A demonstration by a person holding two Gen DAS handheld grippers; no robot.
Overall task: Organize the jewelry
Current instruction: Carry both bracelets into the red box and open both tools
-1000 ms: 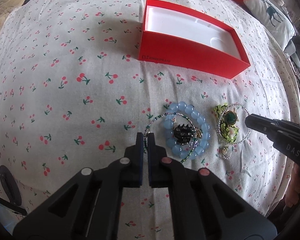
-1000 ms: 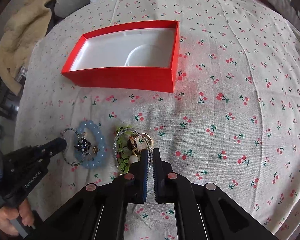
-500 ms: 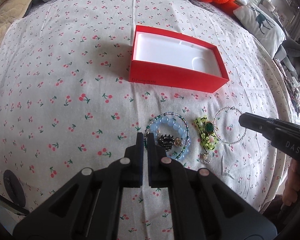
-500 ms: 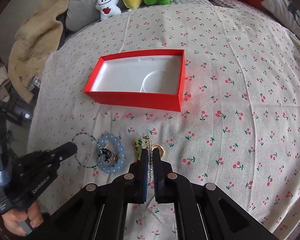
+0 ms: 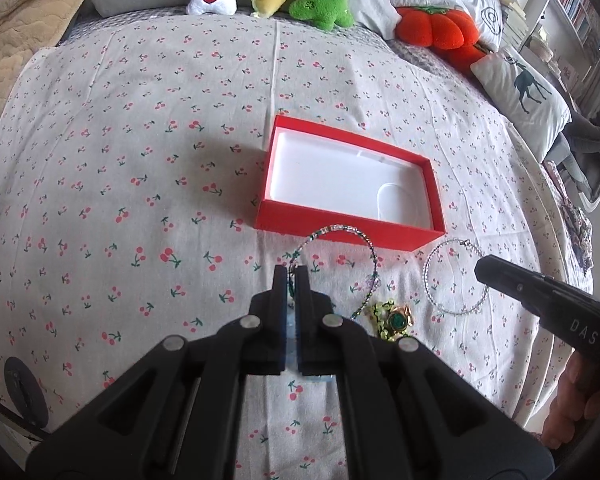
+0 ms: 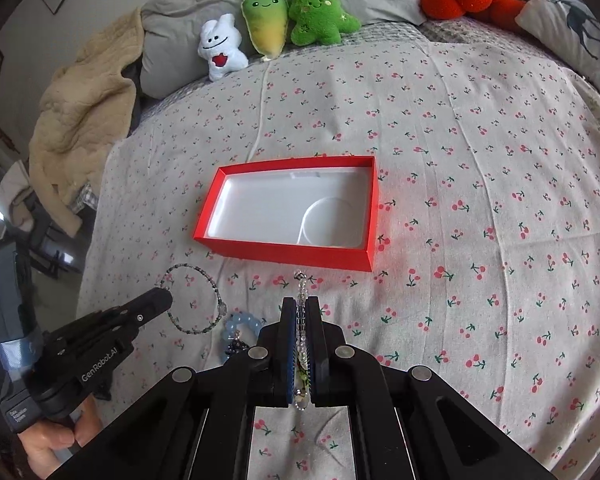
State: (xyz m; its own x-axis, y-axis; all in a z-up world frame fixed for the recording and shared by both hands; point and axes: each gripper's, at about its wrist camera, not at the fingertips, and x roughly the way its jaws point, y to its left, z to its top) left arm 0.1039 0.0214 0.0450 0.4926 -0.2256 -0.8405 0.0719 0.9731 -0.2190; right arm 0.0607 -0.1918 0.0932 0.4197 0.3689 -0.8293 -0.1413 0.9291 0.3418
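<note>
We are looking across the cherry-print bedspread (image 5: 100,200) from left to right, starting at the left gripper (image 5: 291,276), which is clenching the green beaded bracelet (image 5: 370,248) between its fingers; the loop is arcing out to the right of the tips, and the pinched stretch is disappearing between the pads. Behind that gripper's body a sliver of the pale blue bead bracelet (image 6: 242,322) is peeking out, mostly hidden in the left view and only half showing in the right one, with a small dark piece beside it that we are unable to identify. Straight ahead of both grippers the open red box (image 5: 352,228) is sitting with its white liner bare. Just right of the left tips a green and gold ornament (image 5: 396,320) is lying partly cut off by the gripper. Further right, the right gripper (image 6: 301,304) is gripping the clear beaded bracelet (image 5: 452,276), whose strand is running between its fingers, edge-on and hard to trace.
</note>
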